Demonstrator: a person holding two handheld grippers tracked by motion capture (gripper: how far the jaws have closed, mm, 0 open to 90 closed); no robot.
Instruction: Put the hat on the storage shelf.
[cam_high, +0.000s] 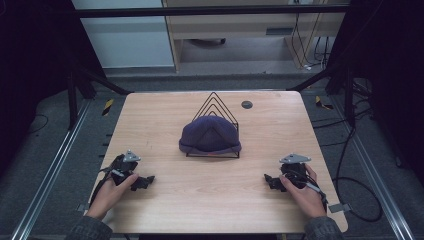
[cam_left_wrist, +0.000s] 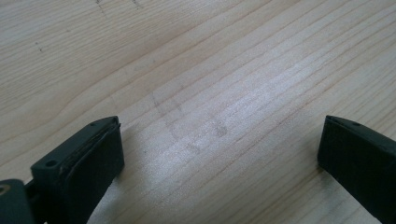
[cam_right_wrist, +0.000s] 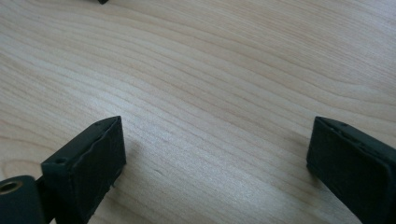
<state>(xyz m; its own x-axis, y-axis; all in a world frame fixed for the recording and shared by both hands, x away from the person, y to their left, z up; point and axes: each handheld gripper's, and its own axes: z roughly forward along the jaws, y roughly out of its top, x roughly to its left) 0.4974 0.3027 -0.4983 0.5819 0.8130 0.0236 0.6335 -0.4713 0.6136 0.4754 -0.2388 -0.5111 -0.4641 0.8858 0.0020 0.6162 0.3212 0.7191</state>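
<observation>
left gripper (cam_high: 148, 180) jaws wide, nothing between; right gripper (cam_high: 268, 180) the same, both low on the table (cam_high: 165, 210) | hat (cam_high: 210, 136) draped on wire stand (cam_high: 214, 102), mid-table, well apart from both | risk: a one-sided pull likely drags or tips the light stand; soft knit may slip a shallow pinch

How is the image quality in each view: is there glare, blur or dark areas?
High view: table evenly lit, surroundings very dark, picture slightly soft. Left gripper view: pale glare patch on the wood between the fingers, far grain blurred. Right gripper view: softer sheen, fingers dark, little detail.
</observation>
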